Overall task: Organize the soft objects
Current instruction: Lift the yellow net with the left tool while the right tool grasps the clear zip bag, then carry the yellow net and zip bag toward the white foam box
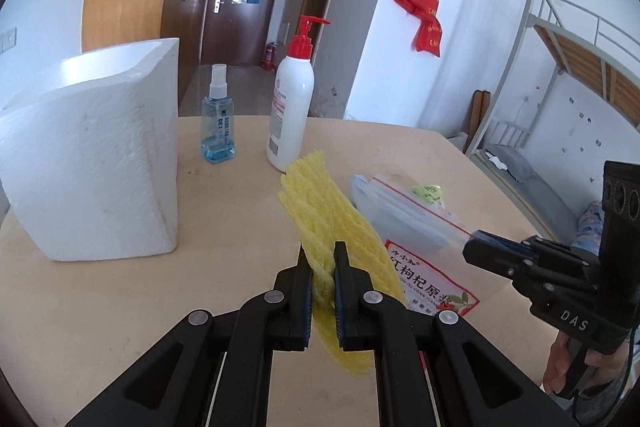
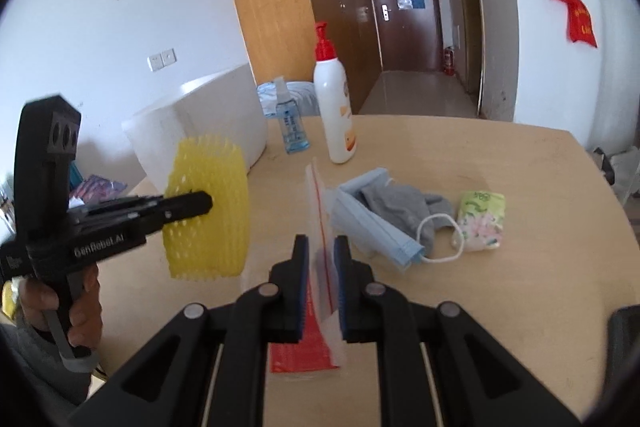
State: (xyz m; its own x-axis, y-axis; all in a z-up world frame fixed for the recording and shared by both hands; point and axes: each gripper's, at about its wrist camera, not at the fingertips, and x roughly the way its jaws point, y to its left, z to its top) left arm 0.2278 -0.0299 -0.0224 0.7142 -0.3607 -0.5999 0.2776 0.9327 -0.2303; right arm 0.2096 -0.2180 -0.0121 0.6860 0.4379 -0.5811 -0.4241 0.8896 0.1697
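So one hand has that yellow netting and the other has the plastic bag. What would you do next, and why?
Probably bring the yellow foam net, pinched in the left gripper, toward the mouth of the zip bag, which the right gripper holds up by its edge. Both are lifted off the table but still apart, and the bag's mouth looks barely open, so it may need spreading first.

Left wrist cam rides low over the table (image 1: 120,307), facing the far door (image 1: 240,7); right wrist cam sits close alongside, aimed the same way. Both catch the pump bottle (image 1: 291,99), spray bottle (image 2: 291,129) and foam box (image 2: 208,115).
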